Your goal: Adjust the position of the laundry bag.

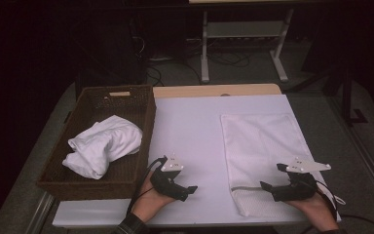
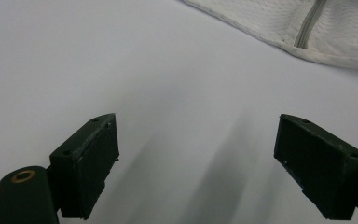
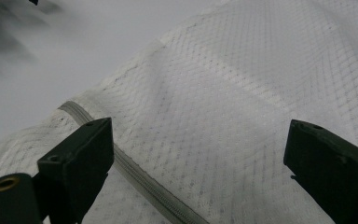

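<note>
Two grippers sit low in the high view, each in one of the person's hands. The right gripper (image 1: pixel 269 187), at the lower right of the frame, hovers over the near end of a white mesh bag (image 1: pixel 263 146); its jaws stand wide apart with nothing between them, and in the right gripper view the bag's mesh (image 3: pixel 242 116) and its grey zipper (image 3: pixel 140 179) run beneath them. The left gripper (image 1: pixel 191 190), at the lower centre of the frame, has its jaws apart as well, over the bare white table cover (image 1: pixel 190 126); in the left gripper view the corner of the mesh bag (image 2: pixel 307 28) lies at the upper right, well clear of the jaws. The bag lies flat on the right half of the cover, its zipper end toward the bottom of the frame. At the left of the frame a dark wicker basket (image 1: pixel 85 183) rests against the cover's left edge. Inside it lies a crumpled white cloth (image 1: pixel 104 144), bunched toward the middle.
</note>
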Motion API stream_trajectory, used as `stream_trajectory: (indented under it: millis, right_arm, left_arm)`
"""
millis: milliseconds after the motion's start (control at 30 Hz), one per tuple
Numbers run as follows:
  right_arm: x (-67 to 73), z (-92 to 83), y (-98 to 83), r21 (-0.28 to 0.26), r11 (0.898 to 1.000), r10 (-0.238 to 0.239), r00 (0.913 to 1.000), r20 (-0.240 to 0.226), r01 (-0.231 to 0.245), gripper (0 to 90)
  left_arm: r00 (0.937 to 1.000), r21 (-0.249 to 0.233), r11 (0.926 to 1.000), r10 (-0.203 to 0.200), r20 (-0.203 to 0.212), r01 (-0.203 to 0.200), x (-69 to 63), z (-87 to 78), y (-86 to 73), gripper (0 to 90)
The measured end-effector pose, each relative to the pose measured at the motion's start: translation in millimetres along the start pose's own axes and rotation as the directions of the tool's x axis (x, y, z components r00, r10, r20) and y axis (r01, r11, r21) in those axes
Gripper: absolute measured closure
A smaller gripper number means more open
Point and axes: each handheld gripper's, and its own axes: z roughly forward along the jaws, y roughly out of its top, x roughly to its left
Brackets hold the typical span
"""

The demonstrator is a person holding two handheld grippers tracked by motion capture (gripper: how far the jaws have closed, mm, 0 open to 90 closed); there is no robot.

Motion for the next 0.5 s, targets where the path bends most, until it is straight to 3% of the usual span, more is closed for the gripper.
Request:
stream_trajectory:
  millis: [300, 500]
  right_arm:
    - [-0.8, -0.6, 0.5, -0.003, 1.0, 0.001, 1.0, -0.001, -0.001, 7.8]
    - [1.5, -0.9, 1.3, -0.007, 1.0, -0.001, 1.0, 0.001, 0.001, 7.8]
  left_arm:
    - [0.9999, -0.006, 1.0, 0.001, 0.015, -0.001, -0.4, 4.9, 7.2, 13.4]
    - [0.9994, -0.022, 0.9995, 0.023, 0.024, -0.022, -0.1, 8.2, 20.7, 13.8]
